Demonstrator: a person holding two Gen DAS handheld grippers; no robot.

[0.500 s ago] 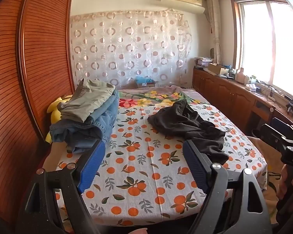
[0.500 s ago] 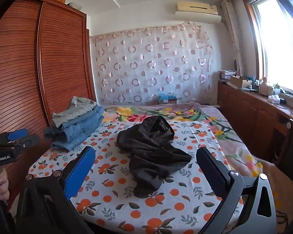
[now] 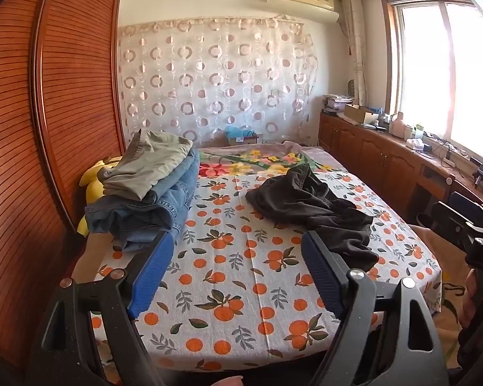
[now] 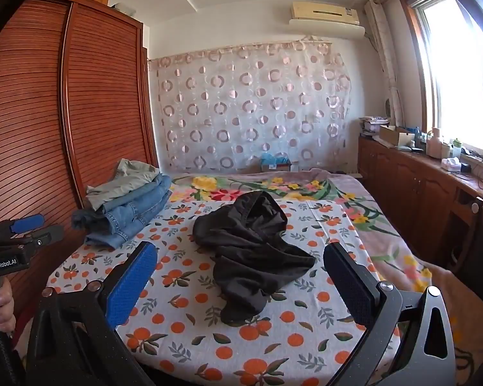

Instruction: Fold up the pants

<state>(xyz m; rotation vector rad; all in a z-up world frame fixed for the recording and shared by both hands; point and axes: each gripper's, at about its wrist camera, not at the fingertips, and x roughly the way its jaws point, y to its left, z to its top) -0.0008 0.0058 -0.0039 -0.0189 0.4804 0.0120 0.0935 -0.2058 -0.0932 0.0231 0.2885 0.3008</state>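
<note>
- left hand-held gripper [image 3: 233, 265] hangs over the bed [image 3: 241, 305], jaws spread wide, nothing between them.
- right hand-held gripper [image 4: 240, 271] gapes wide too, empty.
- crumpled black pants [image 4: 251, 247] lie mid-bed on the orange-print sheet, apart from the folded jeans stack [image 3: 145, 199].

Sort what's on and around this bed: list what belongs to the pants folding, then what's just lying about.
Job: black pants, crumpled on bed sheet; left gripper; right gripper.

Lying about: folded clothes stack; yellow plush toy; countertop clutter.
</note>
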